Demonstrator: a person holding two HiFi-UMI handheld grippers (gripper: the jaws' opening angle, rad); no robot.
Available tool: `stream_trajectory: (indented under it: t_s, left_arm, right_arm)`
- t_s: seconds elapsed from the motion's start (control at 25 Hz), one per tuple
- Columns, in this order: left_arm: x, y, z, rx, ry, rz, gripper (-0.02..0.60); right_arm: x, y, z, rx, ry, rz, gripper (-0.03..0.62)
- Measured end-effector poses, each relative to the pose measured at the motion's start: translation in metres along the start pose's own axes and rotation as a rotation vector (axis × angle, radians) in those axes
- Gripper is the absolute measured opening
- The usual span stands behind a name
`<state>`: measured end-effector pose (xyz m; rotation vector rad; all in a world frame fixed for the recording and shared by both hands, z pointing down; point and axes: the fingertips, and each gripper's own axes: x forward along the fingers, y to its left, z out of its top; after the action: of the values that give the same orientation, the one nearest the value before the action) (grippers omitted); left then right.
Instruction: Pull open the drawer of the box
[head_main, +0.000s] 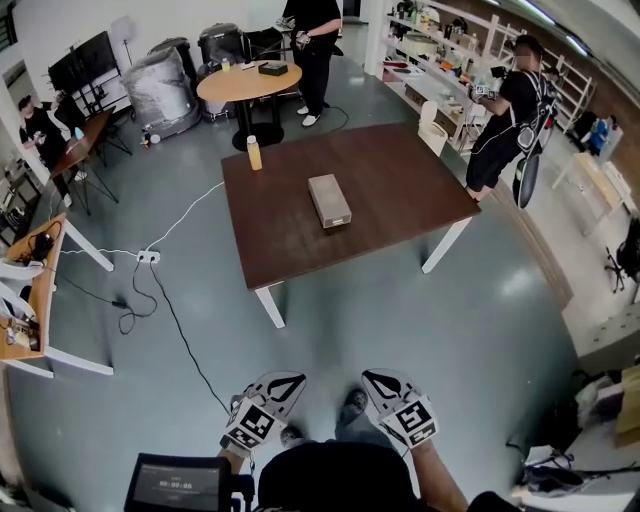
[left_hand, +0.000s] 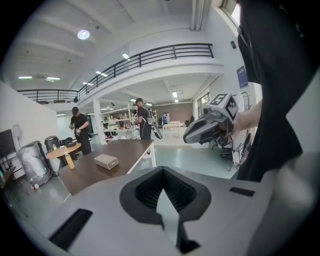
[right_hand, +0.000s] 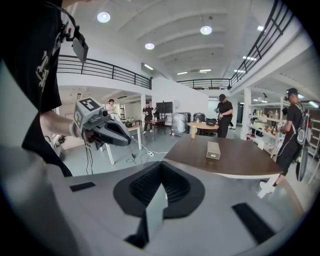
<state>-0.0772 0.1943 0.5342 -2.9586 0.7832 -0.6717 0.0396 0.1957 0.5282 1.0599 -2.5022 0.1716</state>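
A small grey box (head_main: 329, 200) lies in the middle of the dark brown table (head_main: 290, 250), its drawer front toward me and closed. Both grippers hang low near my body, well short of the table. My left gripper (head_main: 288, 381) and right gripper (head_main: 373, 379) point toward the table, both shut and empty. In the left gripper view the box (left_hand: 106, 161) shows far off on the left, with the right gripper (left_hand: 187, 138) alongside. The right gripper view has the box (right_hand: 213, 150) ahead and the left gripper (right_hand: 127, 141) beside it.
A yellow bottle (head_main: 254, 152) stands at the table's far left corner. Cables and a power strip (head_main: 148, 257) lie on the floor to the left. A round wooden table (head_main: 249, 82) and people stand beyond; another person (head_main: 508, 115) is at the right by shelves.
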Motion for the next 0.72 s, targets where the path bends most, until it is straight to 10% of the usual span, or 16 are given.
stream_trajectory:
  t_s: [0.72]
  left_arm:
    - [0.162,0.041,0.094,0.007,0.029,0.071,0.002]
  right_arm:
    - [-0.033,-0.202,-0.001,0.012,-0.072,-0.008,-0.017]
